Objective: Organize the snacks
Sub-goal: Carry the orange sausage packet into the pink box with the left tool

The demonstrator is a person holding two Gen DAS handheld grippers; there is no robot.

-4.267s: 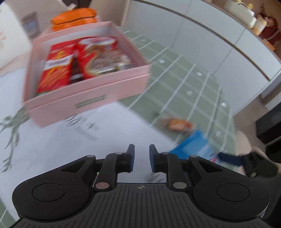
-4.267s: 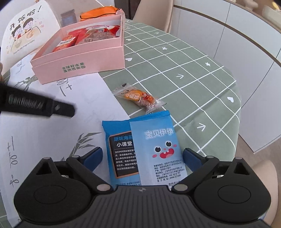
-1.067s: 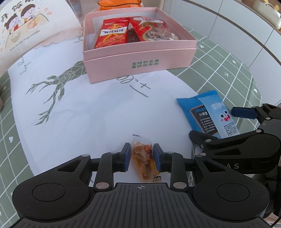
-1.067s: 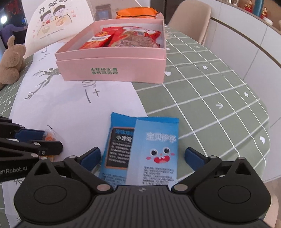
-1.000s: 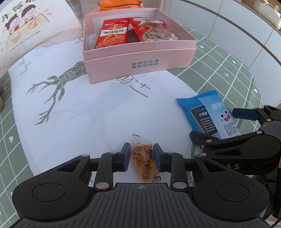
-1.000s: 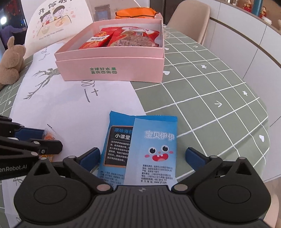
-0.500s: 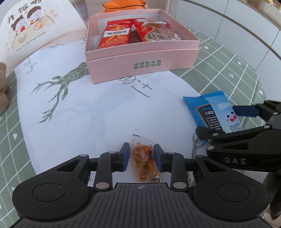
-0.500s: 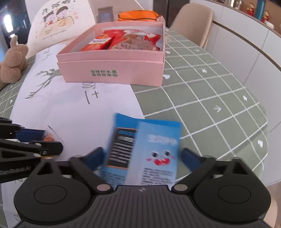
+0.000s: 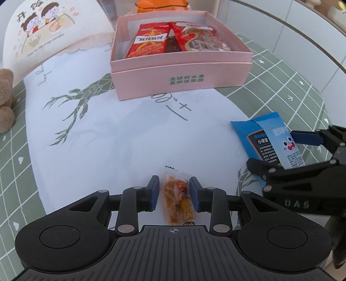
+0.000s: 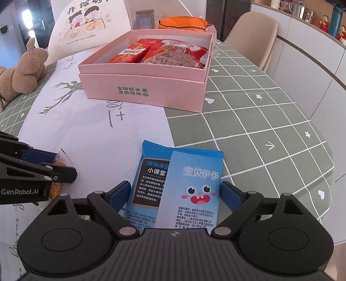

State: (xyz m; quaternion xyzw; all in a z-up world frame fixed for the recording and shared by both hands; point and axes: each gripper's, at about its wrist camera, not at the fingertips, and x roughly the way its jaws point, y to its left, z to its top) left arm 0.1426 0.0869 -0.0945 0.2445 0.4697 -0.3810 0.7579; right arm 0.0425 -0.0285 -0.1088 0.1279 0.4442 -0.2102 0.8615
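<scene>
A small clear packet of orange snack (image 9: 177, 195) sits between the pads of my left gripper (image 9: 174, 190), which is shut on it above the white cloth. My right gripper (image 10: 175, 195) is shut on a blue seaweed snack packet (image 10: 183, 186) with a cartoon face, held off the table; the packet also shows in the left wrist view (image 9: 270, 142). The open pink box (image 9: 181, 69) holds red snack bags (image 9: 151, 42) and stands farther back; it also shows in the right wrist view (image 10: 147, 88).
An orange bag (image 10: 183, 23) and a jar (image 10: 144, 18) stand behind the box. A plush rabbit (image 10: 23, 73) sits at the left. A cartoon card (image 9: 43, 32) leans at the back left. A beige chair (image 10: 253, 36) stands past the green checked tablecloth (image 10: 259, 121).
Both grippers have lifted and moved toward the box with their packets. My right gripper has closed from wide open onto the blue packet. The left stays shut on the small packet.
</scene>
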